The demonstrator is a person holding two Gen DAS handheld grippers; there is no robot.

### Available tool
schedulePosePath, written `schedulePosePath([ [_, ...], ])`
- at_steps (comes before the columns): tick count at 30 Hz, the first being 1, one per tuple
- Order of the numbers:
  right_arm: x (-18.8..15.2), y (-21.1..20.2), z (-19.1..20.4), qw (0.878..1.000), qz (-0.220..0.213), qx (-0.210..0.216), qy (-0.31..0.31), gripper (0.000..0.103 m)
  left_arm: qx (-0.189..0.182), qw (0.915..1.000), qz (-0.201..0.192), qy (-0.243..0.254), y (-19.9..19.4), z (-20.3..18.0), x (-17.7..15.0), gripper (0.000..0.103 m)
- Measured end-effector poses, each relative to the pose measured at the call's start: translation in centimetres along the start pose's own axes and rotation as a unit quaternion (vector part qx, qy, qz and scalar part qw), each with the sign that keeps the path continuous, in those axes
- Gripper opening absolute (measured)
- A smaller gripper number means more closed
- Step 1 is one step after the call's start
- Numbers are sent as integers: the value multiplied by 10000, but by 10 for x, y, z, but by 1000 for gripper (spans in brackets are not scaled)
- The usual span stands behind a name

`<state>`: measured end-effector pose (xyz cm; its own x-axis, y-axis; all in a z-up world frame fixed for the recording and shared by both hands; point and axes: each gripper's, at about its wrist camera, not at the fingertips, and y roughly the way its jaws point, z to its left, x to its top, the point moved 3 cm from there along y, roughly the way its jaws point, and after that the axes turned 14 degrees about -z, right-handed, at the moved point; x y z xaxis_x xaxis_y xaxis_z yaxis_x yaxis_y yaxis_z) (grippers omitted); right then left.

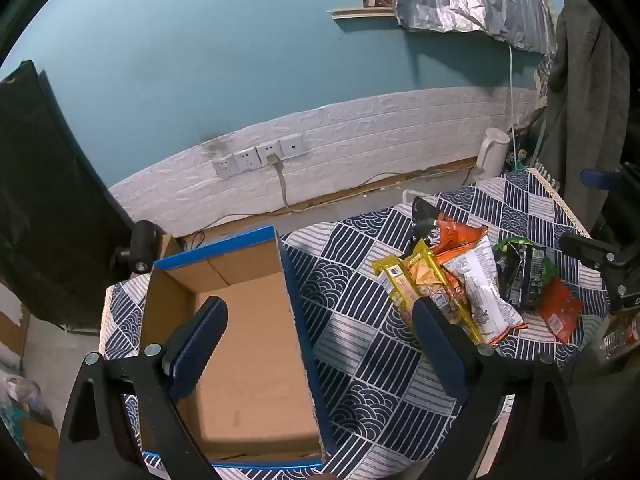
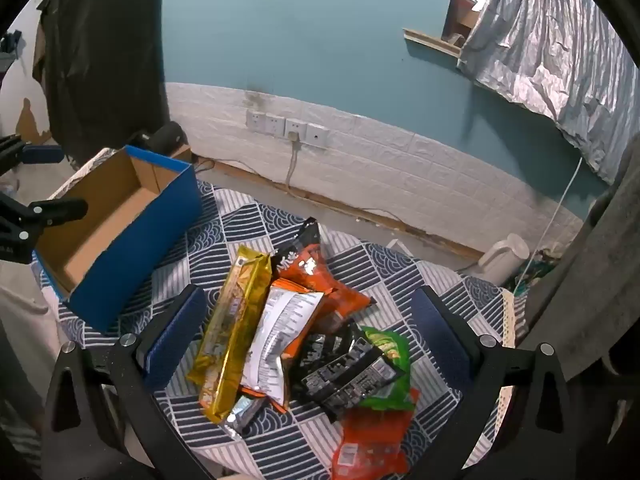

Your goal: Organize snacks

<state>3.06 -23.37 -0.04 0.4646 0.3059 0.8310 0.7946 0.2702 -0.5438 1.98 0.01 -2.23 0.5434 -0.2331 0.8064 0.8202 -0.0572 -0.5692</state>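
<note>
The left gripper (image 1: 316, 320) hangs with its jaws spread wide and nothing between them, 1 finger over the blue cardboard box (image 1: 248, 320) and the other over the patterned tablecloth (image 1: 360, 360) near the snack pile (image 1: 460, 292). The box stands open on the cloth's left side, showing only its bare brown floor. The right gripper (image 2: 308, 320) is also spread wide, holding nothing, poised above the pile. In that pile a gold packet (image 2: 232, 328) lies beside a white bag (image 2: 280, 336), with an orange bag (image 2: 320, 280), a black-and-green bag (image 2: 360, 364) and a red packet (image 2: 372, 444) touching or overlapping.
</note>
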Motion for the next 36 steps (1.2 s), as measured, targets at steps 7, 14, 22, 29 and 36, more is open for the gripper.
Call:
schedulePosePath([
  [7, 0, 1, 0, 10000, 31, 25, 29, 100, -42, 9999, -41, -86, -2, 1, 0, 95],
  [14, -1, 1, -1, 10000, 40, 40, 47, 100, -77, 9999, -51, -143, 0, 0, 1, 95],
  [22, -6, 4, -3, 9999, 66, 38, 91, 100, -98, 9998, -28, -196, 1, 2, 3, 95],
  [29, -6, 3, -2, 9999, 70, 44, 81, 100, -126, 9997, 14, -213, 1, 2, 0, 95],
  [36, -5, 3, -1, 9999, 78, 34, 78, 100, -151, 9996, 70, -223, 2, 1, -2, 95],
])
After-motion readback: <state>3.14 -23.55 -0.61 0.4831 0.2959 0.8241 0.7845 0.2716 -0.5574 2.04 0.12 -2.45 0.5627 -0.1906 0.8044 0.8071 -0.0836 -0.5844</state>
